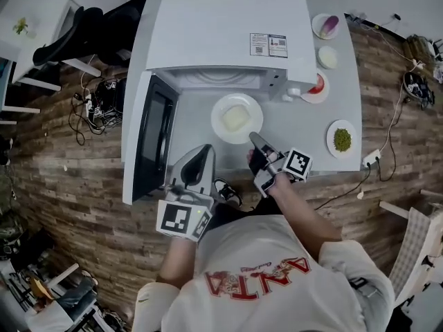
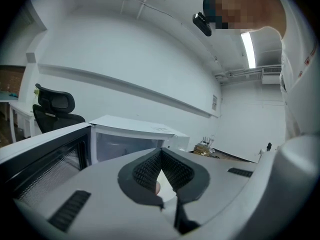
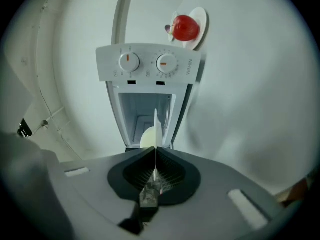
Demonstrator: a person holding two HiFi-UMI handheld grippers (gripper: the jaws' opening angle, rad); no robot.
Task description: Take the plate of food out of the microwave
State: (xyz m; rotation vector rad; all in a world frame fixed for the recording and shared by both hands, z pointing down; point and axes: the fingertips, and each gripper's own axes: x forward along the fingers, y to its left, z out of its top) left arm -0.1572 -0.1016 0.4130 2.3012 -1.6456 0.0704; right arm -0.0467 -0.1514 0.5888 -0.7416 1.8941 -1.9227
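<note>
Right tongs clamp one white round food plate before the open white microwave; left tongs sit closed, empty; four small dishes stand beside it.

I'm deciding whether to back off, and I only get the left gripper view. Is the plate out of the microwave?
Observer: Yes. The plate is outside the microwave, just in front of its opening.
Operator: What is holding it?
Observer: The right gripper is shut on the plate's near rim.
Operator: Is there anything on it?
Observer: One pale yellow piece of food sits in the middle.
</note>
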